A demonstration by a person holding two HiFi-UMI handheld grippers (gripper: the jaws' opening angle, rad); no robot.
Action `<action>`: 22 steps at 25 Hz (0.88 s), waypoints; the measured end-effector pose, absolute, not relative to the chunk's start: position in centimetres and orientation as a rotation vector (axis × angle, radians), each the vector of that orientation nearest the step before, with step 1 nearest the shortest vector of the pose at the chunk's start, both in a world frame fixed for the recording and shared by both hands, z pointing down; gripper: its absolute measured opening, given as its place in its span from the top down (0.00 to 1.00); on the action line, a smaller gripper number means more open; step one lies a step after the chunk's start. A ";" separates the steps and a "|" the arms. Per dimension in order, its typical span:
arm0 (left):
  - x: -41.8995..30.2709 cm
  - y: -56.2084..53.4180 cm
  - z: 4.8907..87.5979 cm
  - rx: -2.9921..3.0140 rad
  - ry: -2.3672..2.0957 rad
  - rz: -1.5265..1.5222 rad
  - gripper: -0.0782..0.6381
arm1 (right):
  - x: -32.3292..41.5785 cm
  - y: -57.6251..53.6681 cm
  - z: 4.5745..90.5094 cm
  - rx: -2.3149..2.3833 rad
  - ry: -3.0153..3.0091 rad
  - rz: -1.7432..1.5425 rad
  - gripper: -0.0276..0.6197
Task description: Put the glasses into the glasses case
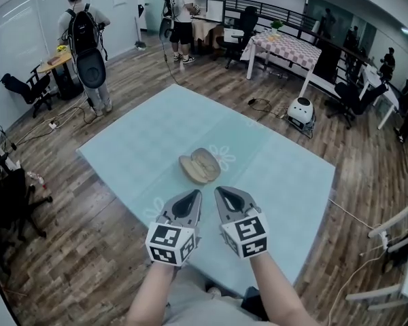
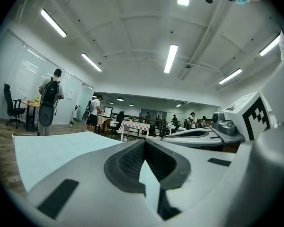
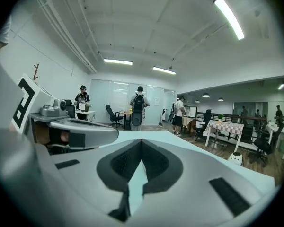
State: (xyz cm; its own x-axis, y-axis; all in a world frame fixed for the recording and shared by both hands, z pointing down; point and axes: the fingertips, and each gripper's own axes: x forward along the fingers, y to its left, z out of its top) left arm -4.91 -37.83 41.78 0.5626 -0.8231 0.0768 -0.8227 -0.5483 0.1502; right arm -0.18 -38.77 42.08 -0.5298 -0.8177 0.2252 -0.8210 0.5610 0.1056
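A tan oval glasses case (image 1: pixel 200 166) lies open on the light blue tablecloth (image 1: pixel 156 138), near the middle of the table. I cannot make out glasses in it. My left gripper (image 1: pixel 195 193) and right gripper (image 1: pixel 219 189) hang side by side just in front of the case, apart from it, both shut and empty. In the left gripper view the jaws (image 2: pixel 145 141) meet at the tips over the cloth, with the right gripper (image 2: pixel 199 134) alongside. The right gripper view shows its jaws (image 3: pixel 141 141) closed too, and the left gripper (image 3: pixel 80 130) beside them. Neither gripper view shows the case.
The table's front edge (image 1: pixel 132 212) runs just under my hands. A person with a backpack (image 1: pixel 87 43) stands beyond the far left corner, another person (image 1: pixel 183 15) further back. A white round device (image 1: pixel 301 112) and cables lie on the wood floor at right; a checkered table (image 1: pixel 285 46) stands behind.
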 end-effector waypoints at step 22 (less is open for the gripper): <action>-3.3 -33.5 38.0 2.847 -1.437 -0.023 0.88 | -0.6 -32.8 37.8 1.517 -2.620 -0.079 0.95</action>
